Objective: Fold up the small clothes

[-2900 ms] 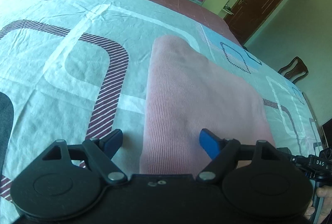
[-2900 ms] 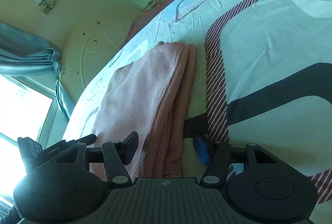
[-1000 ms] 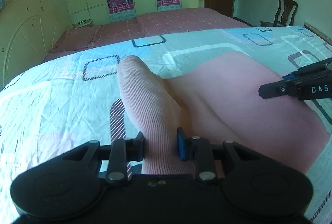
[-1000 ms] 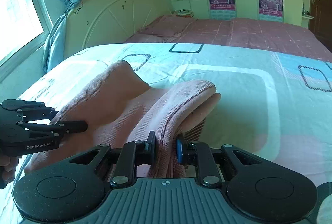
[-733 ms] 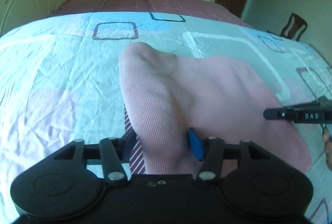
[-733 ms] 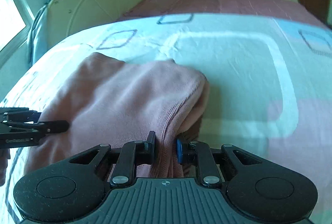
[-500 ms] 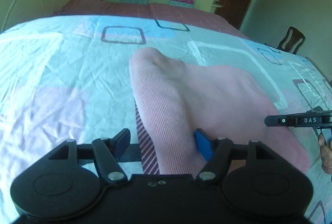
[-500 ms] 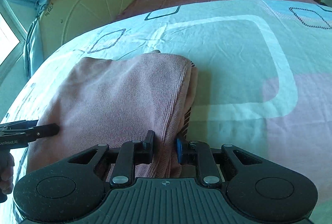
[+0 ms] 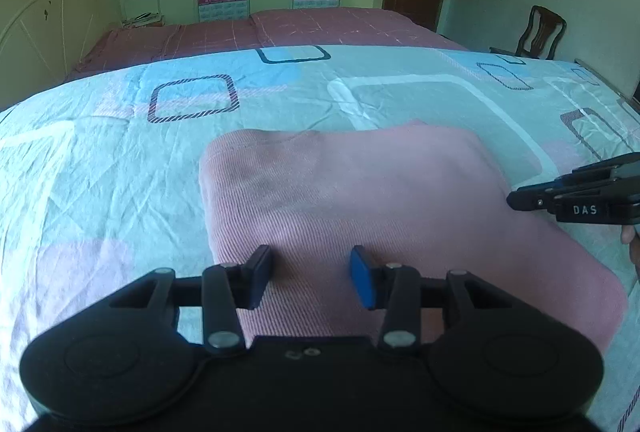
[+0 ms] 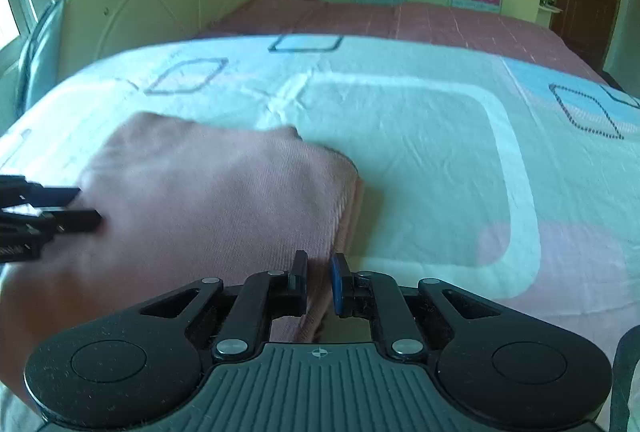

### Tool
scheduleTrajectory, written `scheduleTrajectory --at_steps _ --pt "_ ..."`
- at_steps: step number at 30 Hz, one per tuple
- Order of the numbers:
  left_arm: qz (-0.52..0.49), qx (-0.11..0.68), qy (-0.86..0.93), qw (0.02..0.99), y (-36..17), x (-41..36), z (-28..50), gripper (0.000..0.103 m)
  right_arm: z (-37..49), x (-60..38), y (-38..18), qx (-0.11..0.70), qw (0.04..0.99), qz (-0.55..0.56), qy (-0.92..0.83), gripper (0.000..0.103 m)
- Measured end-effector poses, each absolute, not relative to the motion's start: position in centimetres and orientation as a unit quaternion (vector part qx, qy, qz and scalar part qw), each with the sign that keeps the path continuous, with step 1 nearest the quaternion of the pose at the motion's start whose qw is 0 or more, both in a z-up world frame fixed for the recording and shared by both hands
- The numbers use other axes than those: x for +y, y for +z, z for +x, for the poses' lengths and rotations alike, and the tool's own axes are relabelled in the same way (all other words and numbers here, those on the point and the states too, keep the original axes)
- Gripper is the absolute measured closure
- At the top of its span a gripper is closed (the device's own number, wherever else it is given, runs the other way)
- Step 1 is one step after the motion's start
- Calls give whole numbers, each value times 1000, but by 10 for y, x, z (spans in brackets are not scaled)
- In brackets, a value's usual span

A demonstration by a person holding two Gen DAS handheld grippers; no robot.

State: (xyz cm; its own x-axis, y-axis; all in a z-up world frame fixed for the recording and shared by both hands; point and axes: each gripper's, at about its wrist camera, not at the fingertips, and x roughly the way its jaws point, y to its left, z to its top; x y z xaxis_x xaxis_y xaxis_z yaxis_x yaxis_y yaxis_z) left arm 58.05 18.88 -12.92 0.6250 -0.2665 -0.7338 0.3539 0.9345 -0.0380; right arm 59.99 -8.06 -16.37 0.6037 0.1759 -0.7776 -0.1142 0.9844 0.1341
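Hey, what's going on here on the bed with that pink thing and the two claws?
A person is folding a small pink garment on a patterned bedsheet, holding a claw in each hand. The garment lies folded over into a flat, roughly rectangular stack. The left claw sits at its near edge with its jaws apart and closing, cloth lying between them but not pinched. The right claw is at the garment's right-hand corner, its jaws nearly together and closing on the edge of the fabric.

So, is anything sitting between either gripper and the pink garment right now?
Nothing visible does. The left gripper has its jaws closing over the near edge of the pink garment, cloth between its fingers. The right gripper pinches the garment's folded right edge. Only the bedsheet surrounds it.
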Motion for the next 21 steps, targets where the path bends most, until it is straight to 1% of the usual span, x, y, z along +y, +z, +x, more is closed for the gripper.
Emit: scheduleTrajectory --at_steps 2,3,5,6,10,14,18,19,21 --pt "56 394 -170 901 -126 191 577 62 599 -87 -161 439 893 54 79 92" --pt "54 386 -171 905 -120 193 571 64 596 -88 -155 433 897 57 75 92" --pt "50 369 -169 913 -109 198 552 64 579 -89 -137 408 907 63 81 92" --pt "47 362 -169 916 -105 201 542 67 569 -88 -129 400 910 61 91 92" --pt "50 350 -153 923 -100 206 496 71 523 -70 -113 383 911 21 149 92" --pt "51 365 -127 921 -109 208 474 72 490 -51 -125 392 903 -26 176 92" --pt "55 380 -120 916 -118 204 473 72 489 -49 -152 421 891 -46 161 92" --pt "58 379 -118 916 -118 203 473 72 490 -51 -155 421 892 -42 157 93" --pt "65 378 -113 917 -119 200 470 72 492 -53 -157 423 894 -36 145 102"
